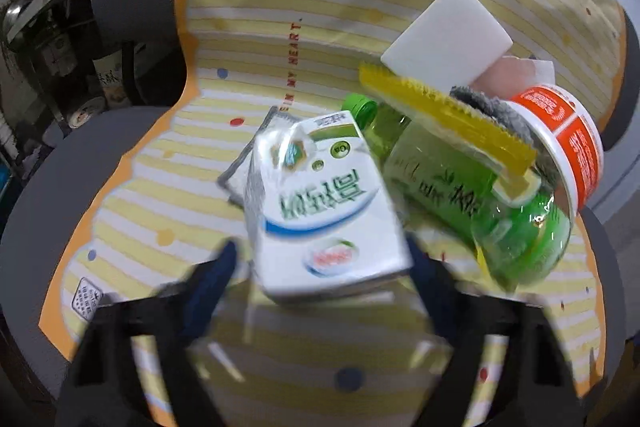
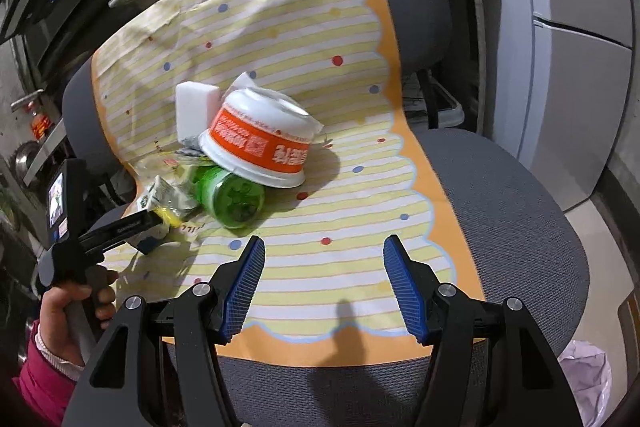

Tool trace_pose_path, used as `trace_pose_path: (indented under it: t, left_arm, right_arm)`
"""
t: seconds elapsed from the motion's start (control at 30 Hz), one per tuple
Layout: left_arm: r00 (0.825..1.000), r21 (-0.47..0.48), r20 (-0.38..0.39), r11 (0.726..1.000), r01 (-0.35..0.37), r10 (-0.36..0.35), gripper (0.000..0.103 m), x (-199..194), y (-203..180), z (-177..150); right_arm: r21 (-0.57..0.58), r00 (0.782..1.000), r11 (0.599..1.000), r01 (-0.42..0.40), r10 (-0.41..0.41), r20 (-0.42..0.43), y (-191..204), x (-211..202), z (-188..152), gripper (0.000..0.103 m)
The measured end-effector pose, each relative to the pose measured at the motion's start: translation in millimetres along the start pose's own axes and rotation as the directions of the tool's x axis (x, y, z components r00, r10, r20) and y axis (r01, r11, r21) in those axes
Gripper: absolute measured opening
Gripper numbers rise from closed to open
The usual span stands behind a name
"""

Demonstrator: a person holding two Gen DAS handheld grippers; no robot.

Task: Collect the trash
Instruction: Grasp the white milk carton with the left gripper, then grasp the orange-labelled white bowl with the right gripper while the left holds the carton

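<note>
A white milk carton [image 1: 320, 203] lies tilted on the striped cloth [image 1: 320, 7], between the blurred fingers of my left gripper [image 1: 322, 259]. The right finger is at the carton's corner and a thin gap shows on the left side, so the gripper is open. Just right of the carton lie a green bottle [image 1: 460, 187], a yellow sponge [image 1: 448, 115], an upturned orange-and-white bowl [image 1: 568, 139] and a white foam block [image 1: 444, 39]. My right gripper [image 2: 324, 267] stands open over bare cloth, short of the bottle [image 2: 232, 199] and the bowl [image 2: 256, 143], with nothing between its fingers.
The cloth covers a grey office chair [image 2: 520, 227]. A hand [image 2: 68, 311] holds the left gripper [image 2: 156, 227] at the left edge. A pale plastic bag [image 2: 588, 371] lies on the floor at the lower right. Shelves with clutter stand behind the chair.
</note>
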State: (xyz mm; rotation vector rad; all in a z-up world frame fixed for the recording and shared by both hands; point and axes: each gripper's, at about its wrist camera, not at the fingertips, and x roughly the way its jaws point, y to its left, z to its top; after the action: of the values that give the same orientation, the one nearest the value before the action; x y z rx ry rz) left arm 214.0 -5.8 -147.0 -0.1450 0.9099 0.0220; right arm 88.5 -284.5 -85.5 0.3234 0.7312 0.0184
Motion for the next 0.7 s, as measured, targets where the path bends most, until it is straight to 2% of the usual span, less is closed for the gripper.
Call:
trace_pose_path:
  t: [0.1,0.17,0.37,0.5,0.6,0.7]
  left_arm:
    - [0.999,0.062,0.022,0.998,0.025,-0.026,0.072,-9,13,-11]
    - [0.997,0.081,0.035,0.995,0.059,-0.062,0.072,-20,23,-19]
    - [0.986,0.122,0.091,0.984,0.131,-0.143,0.072,-61,40,-34]
    - [0.975,0.159,0.144,0.977,0.145,-0.168,0.072,-79,38,-24]
    - [0.967,0.188,0.169,0.970,0.157,-0.189,0.072,-84,29,-15]
    - [0.964,0.202,0.181,0.967,0.158,-0.196,0.072,-84,23,-10]
  right_arm:
    - [-0.038,1.000,0.999,-0.009,0.009,0.002,14,-2,-1,0.062]
    - [-0.063,1.000,0.998,-0.020,0.020,0.002,24,-2,1,0.059]
    - [-0.143,0.999,0.989,-0.033,0.037,0.025,47,3,18,0.060]
    - [-0.202,0.997,0.979,-0.031,0.045,0.061,60,19,45,0.059]
    - [-0.222,0.994,0.973,-0.054,0.074,0.083,68,44,78,0.049]
    - [-0.240,0.993,0.968,-0.072,0.093,0.078,72,73,106,0.047]
